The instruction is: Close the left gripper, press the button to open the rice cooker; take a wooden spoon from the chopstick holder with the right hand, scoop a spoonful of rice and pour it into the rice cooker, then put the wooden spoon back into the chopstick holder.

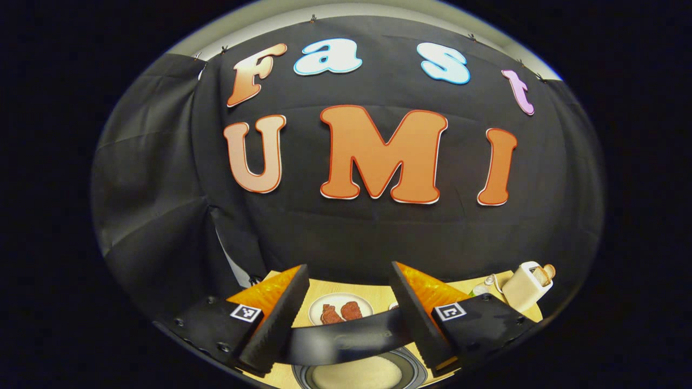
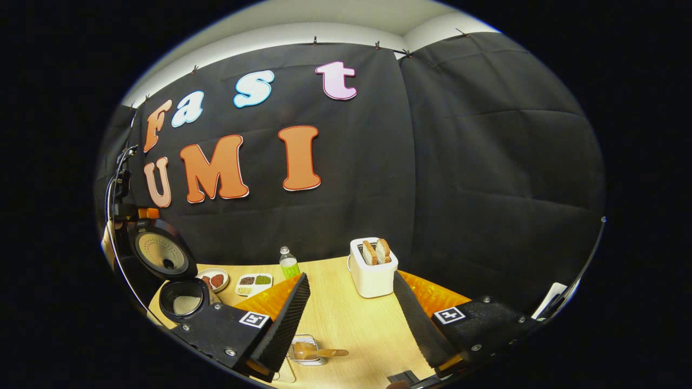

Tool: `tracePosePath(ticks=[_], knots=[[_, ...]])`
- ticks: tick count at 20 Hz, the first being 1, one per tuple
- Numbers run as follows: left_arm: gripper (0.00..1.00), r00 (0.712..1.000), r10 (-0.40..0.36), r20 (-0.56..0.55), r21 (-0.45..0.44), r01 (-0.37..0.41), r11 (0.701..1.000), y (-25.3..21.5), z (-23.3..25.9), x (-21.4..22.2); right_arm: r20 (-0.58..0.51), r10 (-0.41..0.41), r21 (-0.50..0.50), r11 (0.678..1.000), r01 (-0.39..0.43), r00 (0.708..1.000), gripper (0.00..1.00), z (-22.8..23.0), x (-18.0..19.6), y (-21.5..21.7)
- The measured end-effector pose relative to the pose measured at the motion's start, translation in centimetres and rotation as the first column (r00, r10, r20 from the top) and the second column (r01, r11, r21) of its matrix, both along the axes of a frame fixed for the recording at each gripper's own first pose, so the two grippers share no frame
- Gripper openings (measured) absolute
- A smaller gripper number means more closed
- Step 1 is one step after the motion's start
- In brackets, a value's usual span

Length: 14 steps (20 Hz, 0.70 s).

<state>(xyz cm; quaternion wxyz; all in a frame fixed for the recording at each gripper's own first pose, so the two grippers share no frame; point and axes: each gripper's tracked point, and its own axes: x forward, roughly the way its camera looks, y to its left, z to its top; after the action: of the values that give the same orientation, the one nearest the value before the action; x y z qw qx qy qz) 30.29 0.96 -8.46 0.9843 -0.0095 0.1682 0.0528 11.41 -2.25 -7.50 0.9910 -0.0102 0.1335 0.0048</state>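
In the right gripper view the black rice cooker (image 2: 181,302) stands at the table's left end. Its lid (image 2: 162,254) is up and white rice lies in its pot. A wooden spoon (image 2: 316,353) lies across a wire chopstick holder (image 2: 305,348) near the front edge, just below and between the fingers of my right gripper (image 2: 351,316), which is open and holds nothing. In the left gripper view my left gripper (image 1: 346,313) is open right above the cooker's pot (image 1: 359,373). A black curved band of the cooker (image 1: 346,337) crosses the gap between the fingers.
A white toaster (image 2: 373,270) with two slices stands mid-table, also at the right in the left gripper view as toaster (image 1: 527,283). A plate of meat (image 2: 213,280), a tray of beans (image 2: 254,282) and a small bottle (image 2: 289,263) sit along the back. The plate (image 1: 340,309) lies beyond the cooker.
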Motion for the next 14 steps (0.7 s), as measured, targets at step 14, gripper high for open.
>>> tracePosePath(ticks=[14], knots=[[1.0,0.996,-0.07,-0.047,-0.035,0.068,0.997,-6.3,-9.0,-13.1,0.022,0.068,0.04,0.997,-0.069,0.997,0.95,0.2,-0.3,1.5]])
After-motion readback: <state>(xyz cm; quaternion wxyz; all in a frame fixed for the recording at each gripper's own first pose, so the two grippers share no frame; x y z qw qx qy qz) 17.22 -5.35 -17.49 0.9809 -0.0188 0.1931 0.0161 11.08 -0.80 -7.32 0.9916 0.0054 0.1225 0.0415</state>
